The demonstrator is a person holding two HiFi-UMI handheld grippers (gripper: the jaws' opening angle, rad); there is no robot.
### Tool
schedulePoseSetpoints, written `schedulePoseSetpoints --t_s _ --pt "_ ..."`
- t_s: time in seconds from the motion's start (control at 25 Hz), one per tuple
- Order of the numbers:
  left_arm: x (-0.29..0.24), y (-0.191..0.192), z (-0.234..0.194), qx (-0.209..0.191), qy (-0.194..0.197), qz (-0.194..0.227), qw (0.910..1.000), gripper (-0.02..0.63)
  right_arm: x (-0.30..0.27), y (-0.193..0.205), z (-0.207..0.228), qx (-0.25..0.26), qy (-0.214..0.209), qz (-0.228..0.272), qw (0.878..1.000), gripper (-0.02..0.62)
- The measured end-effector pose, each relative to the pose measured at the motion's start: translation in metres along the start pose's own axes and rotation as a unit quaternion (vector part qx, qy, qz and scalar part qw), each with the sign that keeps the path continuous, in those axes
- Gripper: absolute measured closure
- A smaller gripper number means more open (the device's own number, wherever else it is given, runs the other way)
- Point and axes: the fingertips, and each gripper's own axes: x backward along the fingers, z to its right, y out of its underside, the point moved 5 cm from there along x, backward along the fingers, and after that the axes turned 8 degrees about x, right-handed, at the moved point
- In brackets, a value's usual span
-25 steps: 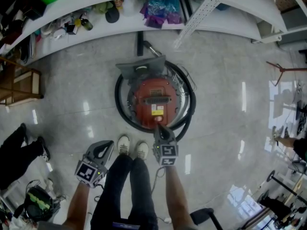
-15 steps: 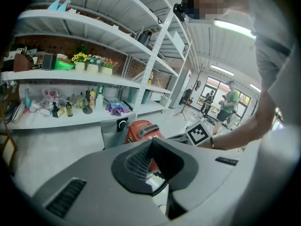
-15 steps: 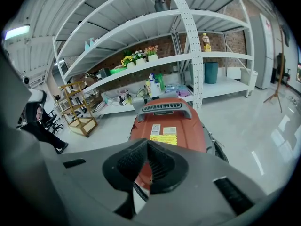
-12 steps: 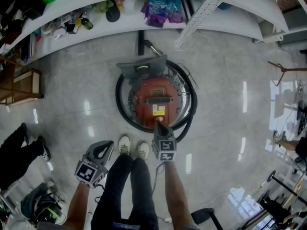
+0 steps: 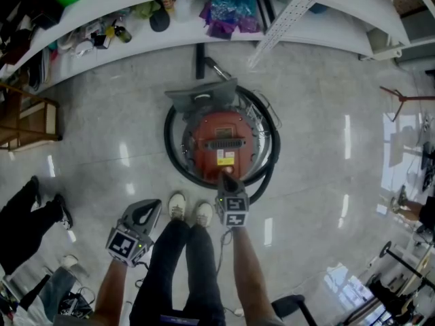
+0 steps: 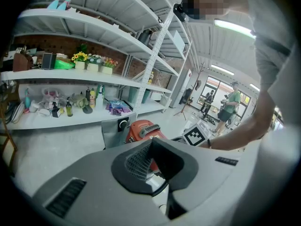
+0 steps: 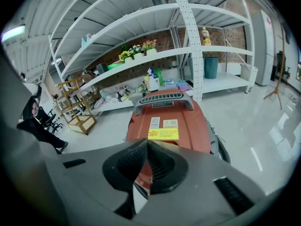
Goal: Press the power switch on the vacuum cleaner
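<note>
Floor: vacuum cleaner at right gripper

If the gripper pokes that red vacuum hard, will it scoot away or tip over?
Probably no tipping: the red vacuum sits low and wide. It might scoot a little, since the floor looks smooth and shiny; no wheels show. The black hose coiled around it would likely drag and slow it.

Right gripper extended forward, jaws together; left gripper held back, apparently closed.
</note>
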Motion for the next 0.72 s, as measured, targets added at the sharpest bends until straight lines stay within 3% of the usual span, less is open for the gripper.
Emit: schedulePoseSetpoints --t_s 0.72 --pt "-0.0018 -0.0046 -0.0016 0.018 0.000 -0.003 0.9998 0.600 -0.0033 0.0036 0.0019 -0.002 -0.001 -0.018 1.000 0.589"
